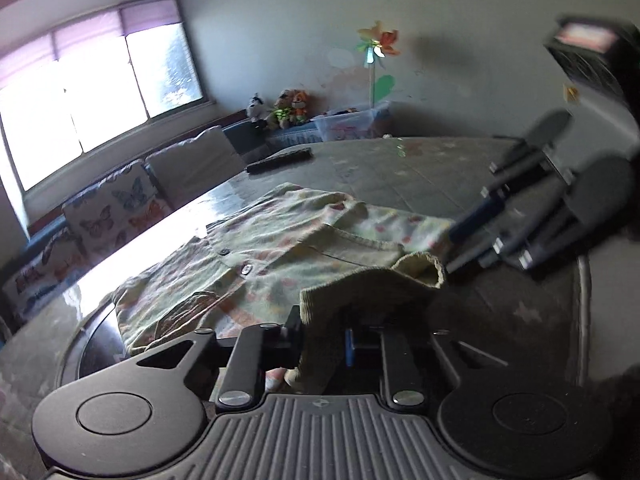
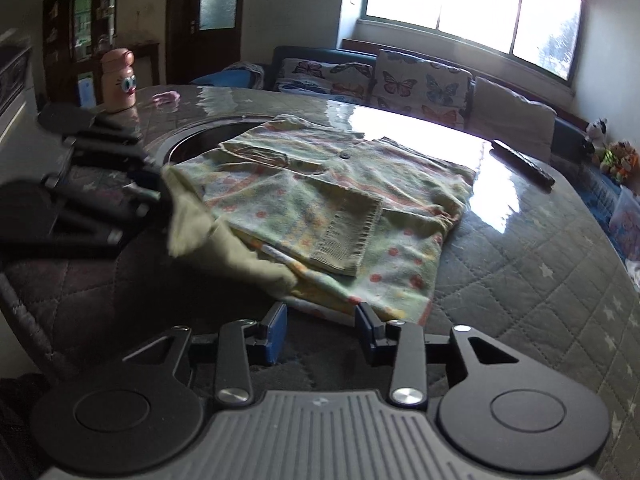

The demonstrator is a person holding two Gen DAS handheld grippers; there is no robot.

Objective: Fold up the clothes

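Garment: I am looking at a pale green cardigan (image 2: pixel 320 196) with a pink-and-orange dot print, lying partly folded on the quilted surface (image 2: pixel 520 264), one ribbed-cuff sleeve (image 2: pixel 348 236) lying folded across its front.
Buttons: I am seeing two dark buttons (image 1: pixel 246 269) on the placket in the left wrist view.
Left gripper (image 1: pixel 324 344): I am holding the ribbed olive hem (image 1: pixel 360 284) of the cardigan; the fabric is draping over and between the fingers, which are standing close together on it.
Left gripper, seen from the right: it (image 2: pixel 160 196) is sitting at the cardigan's left edge, lifting a flap of cloth off the surface.
Right gripper (image 2: pixel 322 330): I am keeping its blue-padded fingers (image 2: pixel 277 330) well spread, gripping nothing; the cardigan's near edge is lying just ahead of them.
Right gripper, seen from the left: it (image 1: pixel 472 228) is blurring at the cardigan's far right side.
Surface: I am noting a round dark inset (image 2: pixel 200 140) under the cardigan's far corner, and a glossy strip reflecting the window (image 2: pixel 472 12).
Other items: a dark remote control (image 2: pixel 522 166) is lying beyond the cardigan; a pink bottle with cartoon eyes (image 2: pixel 118 80) is standing at the far left; butterfly-print cushions (image 2: pixel 424 84) are lining the sofa; plush toys (image 1: pixel 286 108) are sitting along the wall.
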